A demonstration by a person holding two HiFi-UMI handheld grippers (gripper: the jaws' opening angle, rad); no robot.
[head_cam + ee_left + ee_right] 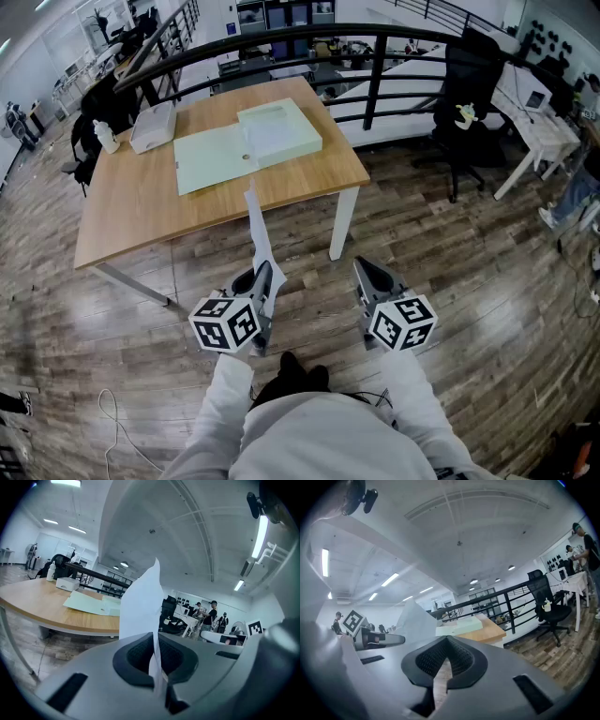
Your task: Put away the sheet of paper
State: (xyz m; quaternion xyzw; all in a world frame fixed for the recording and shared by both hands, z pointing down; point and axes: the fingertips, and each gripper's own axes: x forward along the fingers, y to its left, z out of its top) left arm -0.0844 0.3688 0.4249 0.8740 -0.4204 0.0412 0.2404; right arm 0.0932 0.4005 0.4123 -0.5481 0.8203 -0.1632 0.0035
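Observation:
A white sheet of paper [257, 225] stands upright and nearly edge-on in front of me, over the wood floor short of the table. My left gripper [268, 274] is shut on its lower edge. In the left gripper view the sheet [139, 606] rises from between the black pads [138, 654]. My right gripper [363, 268] hangs beside it to the right, jaws together and empty, and in its own view the tips meet [447, 641]. On the wooden table [131, 211] lies an open pale green box file [278, 130] with its lid [211, 157] flat to the left.
A white box [153, 127] and a small bottle [106, 138] sit at the table's far left. A black railing [375, 58] runs behind the table, with an office chair [473, 94] to the right. A cable [117, 424] lies on the floor at lower left.

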